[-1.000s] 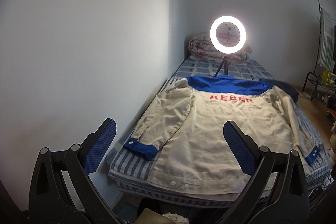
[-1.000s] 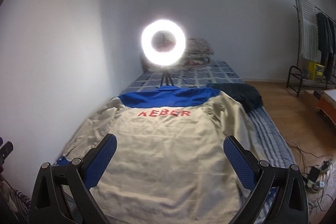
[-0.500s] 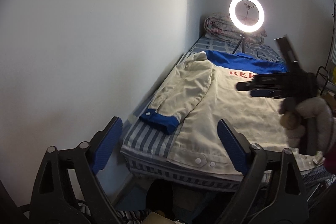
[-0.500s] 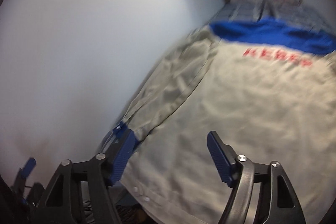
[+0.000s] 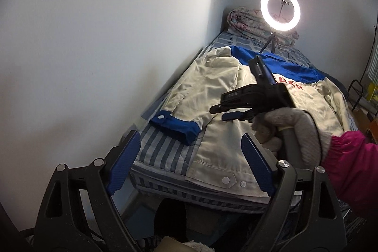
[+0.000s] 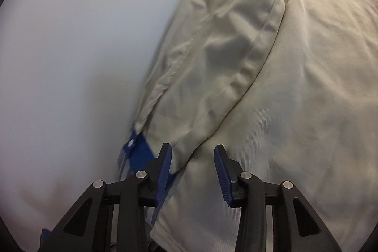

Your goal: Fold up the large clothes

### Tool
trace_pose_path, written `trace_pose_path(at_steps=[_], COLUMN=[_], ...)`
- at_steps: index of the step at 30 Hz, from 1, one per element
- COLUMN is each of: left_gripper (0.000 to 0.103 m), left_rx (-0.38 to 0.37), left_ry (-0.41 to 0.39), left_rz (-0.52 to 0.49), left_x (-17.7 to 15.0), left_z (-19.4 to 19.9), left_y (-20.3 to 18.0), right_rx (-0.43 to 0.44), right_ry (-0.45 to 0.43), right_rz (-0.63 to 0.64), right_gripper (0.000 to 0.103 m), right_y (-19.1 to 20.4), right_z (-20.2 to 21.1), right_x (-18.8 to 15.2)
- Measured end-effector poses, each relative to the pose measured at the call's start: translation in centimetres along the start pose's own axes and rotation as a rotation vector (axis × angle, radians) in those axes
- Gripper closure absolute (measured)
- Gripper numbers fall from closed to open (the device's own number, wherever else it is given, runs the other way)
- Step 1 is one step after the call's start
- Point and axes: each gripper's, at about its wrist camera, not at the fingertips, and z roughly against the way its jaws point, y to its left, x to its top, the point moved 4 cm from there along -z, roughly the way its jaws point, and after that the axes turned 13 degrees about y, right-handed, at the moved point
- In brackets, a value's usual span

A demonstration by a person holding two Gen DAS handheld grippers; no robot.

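A: Where is the jacket (image 5: 236, 110)?

B: The beige work jacket with a blue yoke and red lettering lies back-up, spread along the bed (image 5: 163, 152), its hem at the near end of the mattress. Taking the jacket as the landmark: its wall-side sleeve (image 5: 203, 91) is folded in beside the body, and the blue cuff (image 5: 174, 125) with 1 white snap rests on the striped sheet just off the jacket's edge. 2 more snaps show on the hem band.

A: And the right hand-held gripper (image 6: 192, 162)?

B: It points steeply down at the jacket, right above the seam where the sleeve meets the body, near the cuff. Its jaws are closing, about half apart, with beige cloth under the gap between them; the blue pads do not visibly press on the fabric. In the left wrist view a gloved hand (image 5: 297, 131) with a pink sleeve (image 5: 349, 162) holds that tool over the jacket's middle.

A: The left hand-held gripper (image 5: 189, 164)?

B: Released, jaws wide, nothing between them. It hangs short of the jacket's hem, off the foot of the bed.

A: Beyond the jacket?

B: Past its collar a lit ring light (image 5: 280, 9) stands on a small tripod, with a folded floral quilt (image 5: 250, 21) behind it. A white wall (image 5: 106, 39) runs along the sleeve side of the jacket.
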Motion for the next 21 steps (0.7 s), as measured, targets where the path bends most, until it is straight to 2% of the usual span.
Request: trace_pose_path(at_steps=[7,8,10,13,17,21], left_gripper=[0.014,0.014,0.014,0.014,0.014,0.014], left_rx=[0.001,0.002,0.001,0.005,-0.006,-0.026], left_ry=[0.028,0.028,0.025,0.023,0.031,0.058], left_rz=[0.01,0.008,0.006,-0.002,0.001,-0.02], left_x=[-0.3,-0.3,-0.2,-0.3,0.0,1.0], left_z=[-0.6,-0.5,-0.5,-0.5,-0.7,-2.0], left_y=[0.4,0.3,0.3,0.2,0.0,-1.1], right_rx=[-0.013,-0.014,0.033,0.067,0.057,-0.043], right_ry=[0.007,0.003,0.025,-0.002,-0.049,-0.022], right_rz=[-0.012,-0.007,0.006,0.042,0.077,0.066], right_gripper=[0.063,0.066,0.099,0.103,0.103,0.103], right_y=[0.1,0.2,0.7,1.6,1.2,-1.4], right_z=[-3.6,-3.6,-3.2,-0.6,3.1,2.8], right_x=[0.8,0.8,0.7,0.3,-0.1,-1.1])
